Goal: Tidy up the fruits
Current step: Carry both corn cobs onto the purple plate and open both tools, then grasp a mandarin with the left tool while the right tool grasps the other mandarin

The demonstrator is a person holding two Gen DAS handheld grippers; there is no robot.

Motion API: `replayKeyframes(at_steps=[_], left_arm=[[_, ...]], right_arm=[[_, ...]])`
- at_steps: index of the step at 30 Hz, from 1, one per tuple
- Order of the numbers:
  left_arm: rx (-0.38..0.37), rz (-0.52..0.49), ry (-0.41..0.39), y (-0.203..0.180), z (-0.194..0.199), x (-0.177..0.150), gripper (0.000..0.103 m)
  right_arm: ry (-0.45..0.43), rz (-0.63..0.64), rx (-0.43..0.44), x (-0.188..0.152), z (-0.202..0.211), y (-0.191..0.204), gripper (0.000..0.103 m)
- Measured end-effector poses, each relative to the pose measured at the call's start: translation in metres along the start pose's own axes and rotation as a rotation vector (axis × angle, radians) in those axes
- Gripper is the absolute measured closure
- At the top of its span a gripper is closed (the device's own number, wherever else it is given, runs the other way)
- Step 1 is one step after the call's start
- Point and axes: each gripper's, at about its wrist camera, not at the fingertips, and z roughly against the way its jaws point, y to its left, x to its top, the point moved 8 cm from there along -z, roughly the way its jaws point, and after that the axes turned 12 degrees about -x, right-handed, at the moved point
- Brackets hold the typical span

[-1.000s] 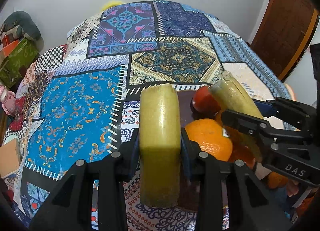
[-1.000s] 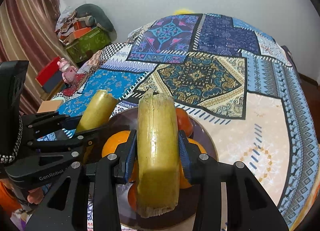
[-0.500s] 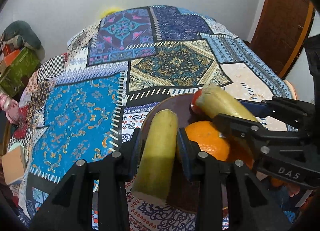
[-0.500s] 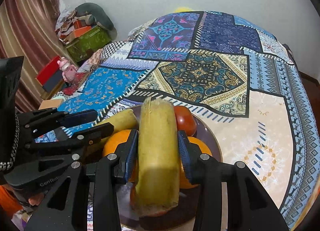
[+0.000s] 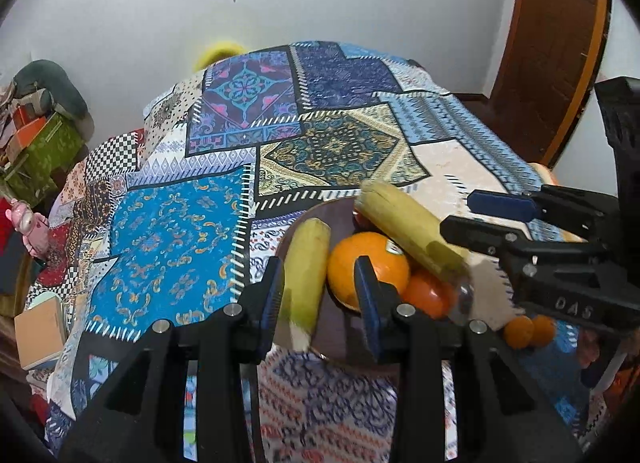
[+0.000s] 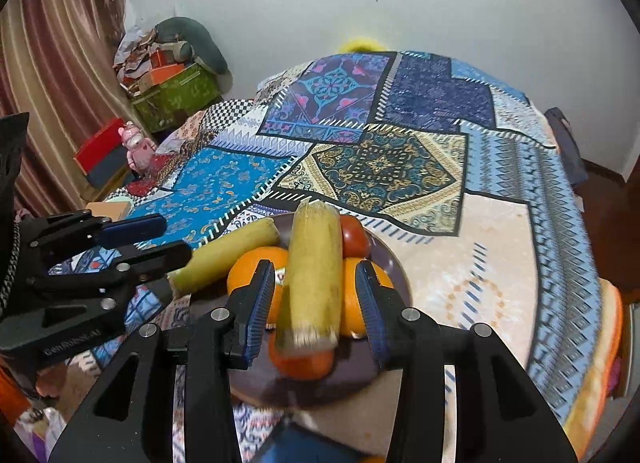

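On the dark plate, atop the oranges, lie two yellow-green fruit pieces. The left piece lies below the left hand-held gripper and the right piece below the right hand-held gripper, each lengthwise along the fingers. Both jaw pairs stand parted, gripping nothing. Judgement: a straight pull-back should clear each piece

Plate mostly covered by fruit, near rim blurred and hidden behind the right claw. Lower end of the middle banana smeared. Bottom orange half hidden under that banana. Tomato partly hidden behind banana tip. Blue object at bottom edge cut off, unidentifiable. Small orange things under the right claw body in the left view too blurred to name.
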Motion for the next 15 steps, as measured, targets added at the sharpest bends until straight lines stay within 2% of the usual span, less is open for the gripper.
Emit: replayKeyframes(at_steps=[7, 15], left_arm=[[-0.034, -0.006, -0.009, -0.024, 0.03, -0.019, 0.066], [-0.076, 0.019, 0.032, -0.044, 0.034, -0.05, 0.058]], right_arm=[[-0.025, -0.002, -0.043, -0.017, 0.037, -0.017, 0.062], [0.007, 0.001, -0.111, -0.061, 0.058, -0.042, 0.059]])
